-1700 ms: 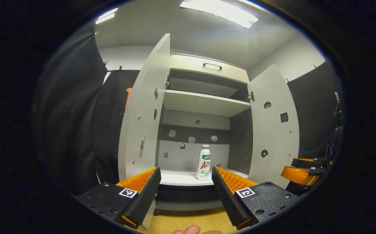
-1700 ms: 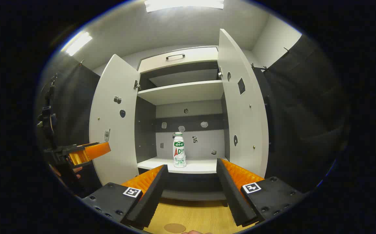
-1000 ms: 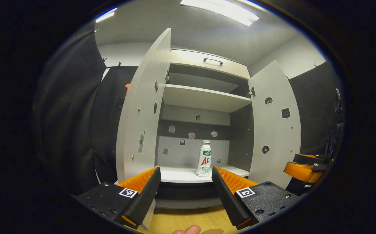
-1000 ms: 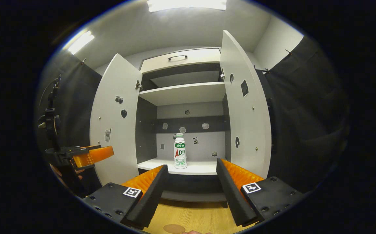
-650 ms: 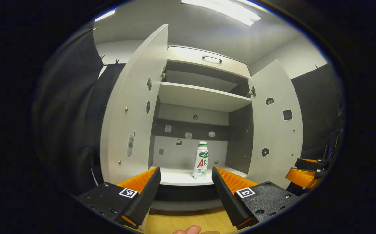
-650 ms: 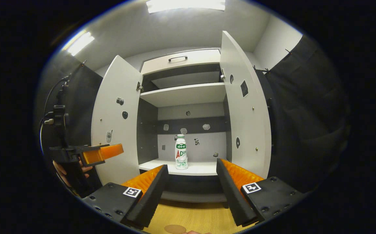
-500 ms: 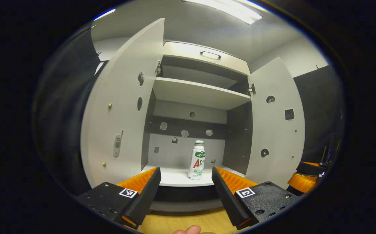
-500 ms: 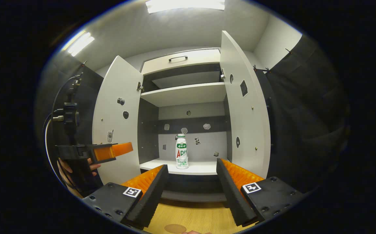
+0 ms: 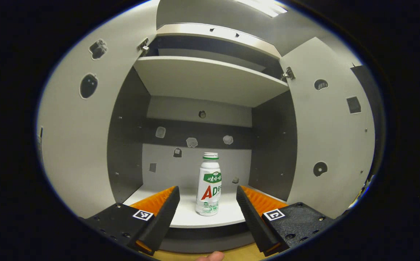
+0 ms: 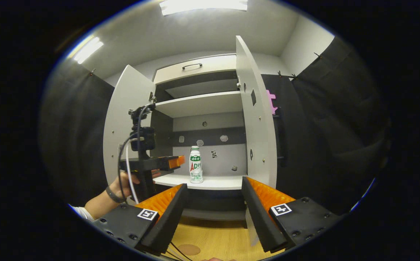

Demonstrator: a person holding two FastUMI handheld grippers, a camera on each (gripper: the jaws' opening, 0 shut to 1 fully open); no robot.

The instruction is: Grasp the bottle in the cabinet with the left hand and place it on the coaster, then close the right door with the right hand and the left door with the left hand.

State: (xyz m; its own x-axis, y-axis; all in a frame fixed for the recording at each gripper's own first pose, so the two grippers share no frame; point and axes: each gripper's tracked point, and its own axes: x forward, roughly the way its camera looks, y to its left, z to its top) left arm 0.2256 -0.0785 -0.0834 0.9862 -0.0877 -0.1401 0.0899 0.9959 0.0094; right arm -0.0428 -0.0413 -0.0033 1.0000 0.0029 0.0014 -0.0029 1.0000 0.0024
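white plastic bottle (image 9: 209, 185) stands upright just ahead of our left tool (image 9: 207, 207), fingers spread to straddle it; our right tool (image 10: 213, 214) waits spread, facing the cabinet (image 10: 202, 103).

Bottle (image 9: 208, 188) label: big red "AD"; rest illegible.

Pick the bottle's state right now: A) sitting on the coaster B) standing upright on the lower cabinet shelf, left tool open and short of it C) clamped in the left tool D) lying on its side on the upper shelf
B: the bottle stands upright on the lower shelf, framed by the open fingers of the left tool, which have not reached it.
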